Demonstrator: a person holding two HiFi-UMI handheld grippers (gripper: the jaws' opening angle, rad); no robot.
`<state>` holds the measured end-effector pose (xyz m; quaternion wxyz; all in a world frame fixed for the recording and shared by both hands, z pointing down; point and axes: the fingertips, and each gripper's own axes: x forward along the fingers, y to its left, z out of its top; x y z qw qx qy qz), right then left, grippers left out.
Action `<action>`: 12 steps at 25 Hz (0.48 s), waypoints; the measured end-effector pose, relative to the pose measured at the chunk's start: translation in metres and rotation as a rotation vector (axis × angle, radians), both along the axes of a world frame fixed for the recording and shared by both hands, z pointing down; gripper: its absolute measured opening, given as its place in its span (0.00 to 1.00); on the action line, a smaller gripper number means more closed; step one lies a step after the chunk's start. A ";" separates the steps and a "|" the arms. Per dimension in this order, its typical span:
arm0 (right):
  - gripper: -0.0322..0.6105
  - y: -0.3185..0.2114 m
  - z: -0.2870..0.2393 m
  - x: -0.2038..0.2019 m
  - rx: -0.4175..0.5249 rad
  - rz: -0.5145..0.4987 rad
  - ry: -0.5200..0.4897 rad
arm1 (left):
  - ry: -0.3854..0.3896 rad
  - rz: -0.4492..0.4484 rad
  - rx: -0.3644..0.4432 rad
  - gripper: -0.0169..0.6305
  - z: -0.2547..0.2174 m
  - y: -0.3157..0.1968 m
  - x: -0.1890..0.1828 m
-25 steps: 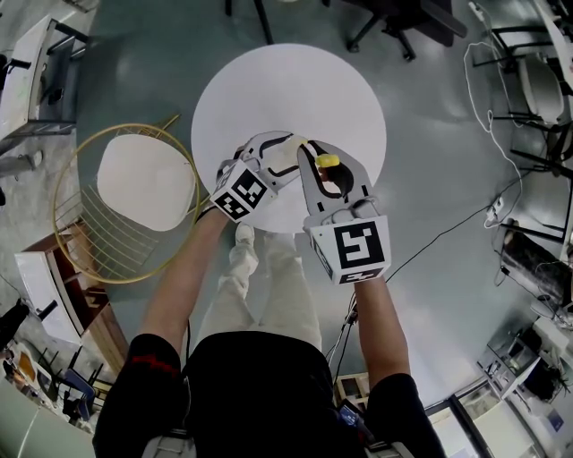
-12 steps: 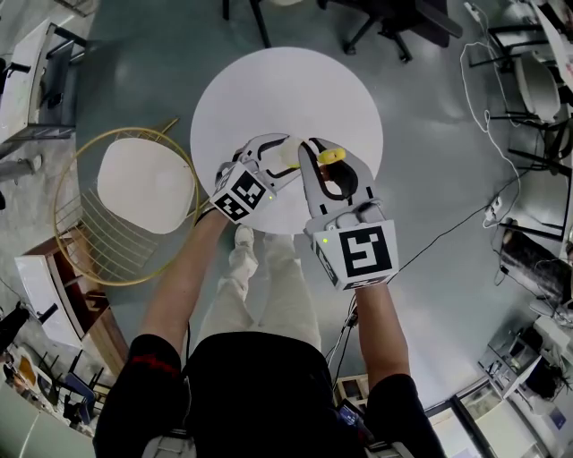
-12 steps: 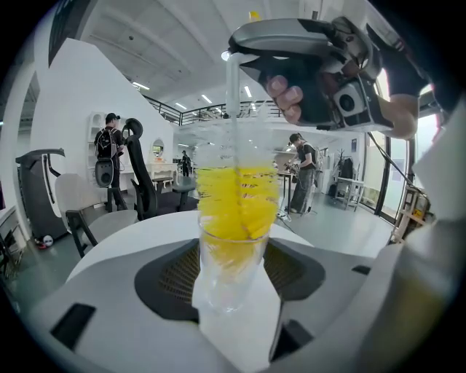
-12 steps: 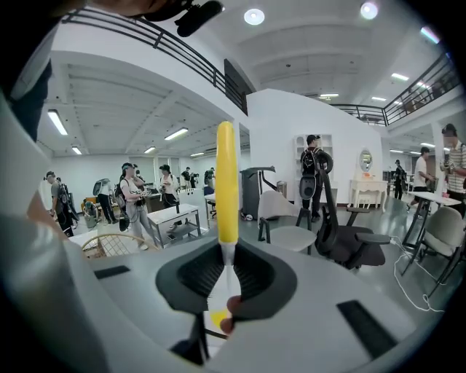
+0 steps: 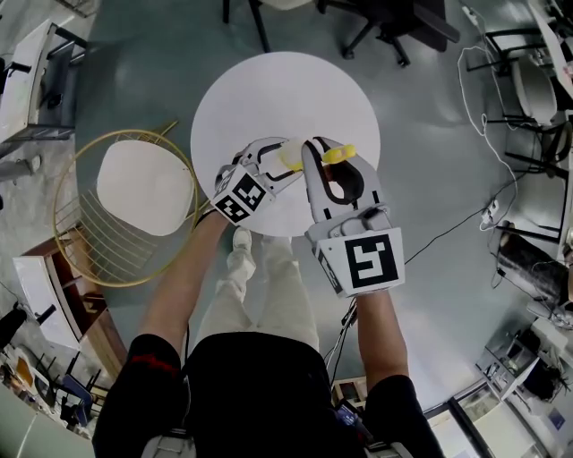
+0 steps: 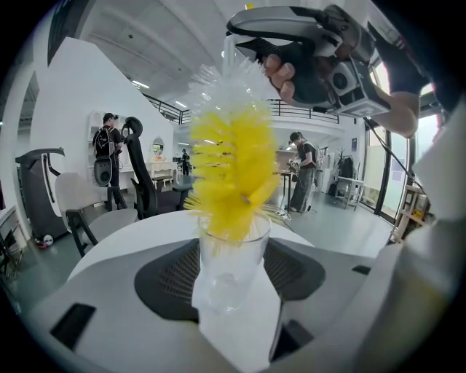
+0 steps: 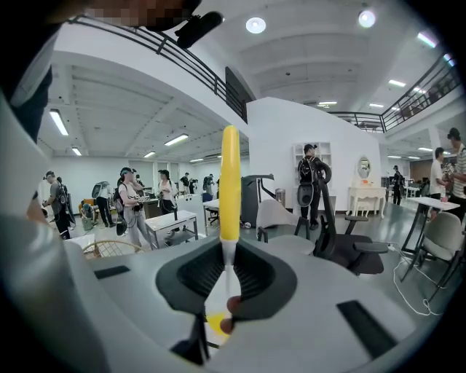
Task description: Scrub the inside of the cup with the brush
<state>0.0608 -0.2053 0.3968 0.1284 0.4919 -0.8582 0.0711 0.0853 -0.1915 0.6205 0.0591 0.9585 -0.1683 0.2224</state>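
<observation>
My left gripper is shut on a clear glass cup, holding it upright above the round white table. The jaws' dark pads press both sides of the glass. A brush with yellow and white bristles stands in the cup's mouth; its lowest bristles are inside the rim and most of the head is above it. In the right gripper view the brush's yellow handle points up. My right gripper is shut on the thin white stem and hovers over the cup, its body also visible from below.
A gold wire chair with a white seat stands left of the table. An office chair base sits beyond it, and cables trail on the grey floor at right. Several people stand among desks in the background.
My right gripper has risen a little toward the head camera and the yellow handle has tipped to the right. The left gripper and cup have barely shifted.
</observation>
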 end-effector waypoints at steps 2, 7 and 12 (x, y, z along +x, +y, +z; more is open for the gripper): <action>0.13 0.000 -0.003 0.000 0.005 0.001 -0.003 | -0.002 0.001 -0.002 0.47 0.000 0.000 0.000; 0.13 0.000 -0.006 0.000 0.009 0.005 -0.009 | -0.002 -0.002 -0.002 0.47 0.001 0.000 0.000; 0.13 0.001 -0.006 0.000 0.010 0.012 -0.007 | -0.008 0.001 -0.007 0.47 0.001 -0.001 -0.001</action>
